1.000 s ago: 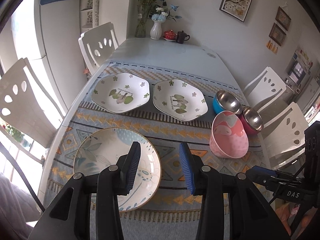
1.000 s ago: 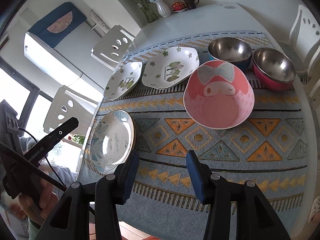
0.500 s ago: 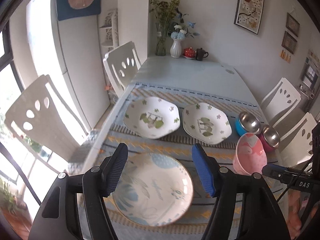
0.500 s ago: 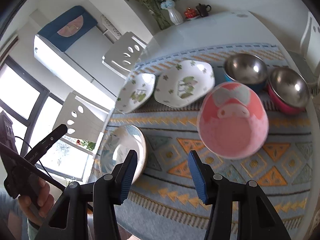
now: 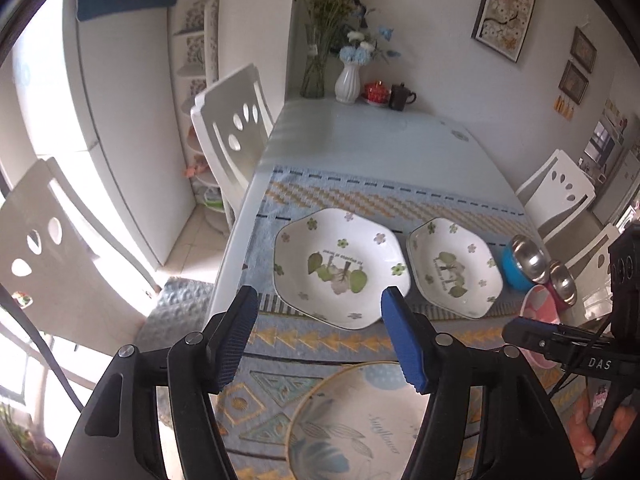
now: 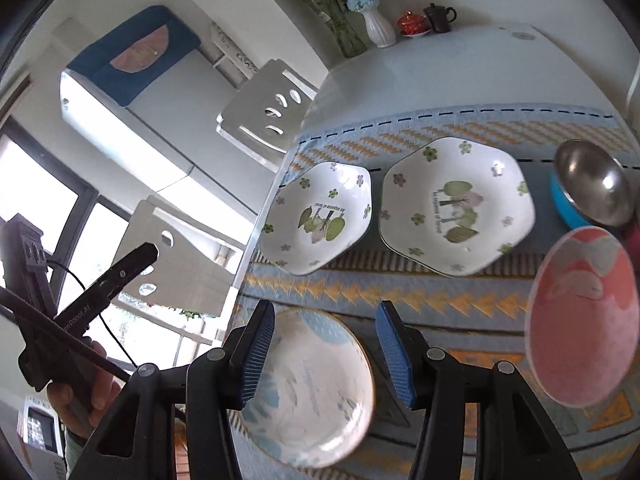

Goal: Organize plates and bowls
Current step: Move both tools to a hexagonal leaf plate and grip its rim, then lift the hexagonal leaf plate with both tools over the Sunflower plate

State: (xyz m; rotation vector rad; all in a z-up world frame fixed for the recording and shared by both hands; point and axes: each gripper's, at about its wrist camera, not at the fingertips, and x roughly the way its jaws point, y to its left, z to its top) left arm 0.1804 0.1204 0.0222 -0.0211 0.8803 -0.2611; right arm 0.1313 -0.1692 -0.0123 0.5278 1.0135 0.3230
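Two white six-sided plates with flower prints (image 5: 340,268) (image 5: 452,268) lie side by side on the patterned mat. A round plate with blue leaves (image 5: 360,420) lies nearer, under my left gripper (image 5: 319,300), whose jaws are closing with nothing between them. In the right wrist view the same six-sided plates (image 6: 320,216) (image 6: 456,204) show beyond my right gripper (image 6: 325,308), which hangs open and empty above the round plate (image 6: 312,388). A pink bowl (image 6: 584,312) and a blue steel bowl (image 6: 592,196) stand to the right.
White chairs (image 5: 232,132) (image 5: 560,188) flank the table; its left edge (image 5: 236,248) runs close to the plates. A vase (image 5: 347,80), a red pot and a dark cup stand at the far end. A red steel bowl (image 5: 564,280) sits behind the pink one.
Both grippers have swung left over the table; the pink bowl slid to the right of both views. The left jaws stand wider than a second ago. No dish has moved.
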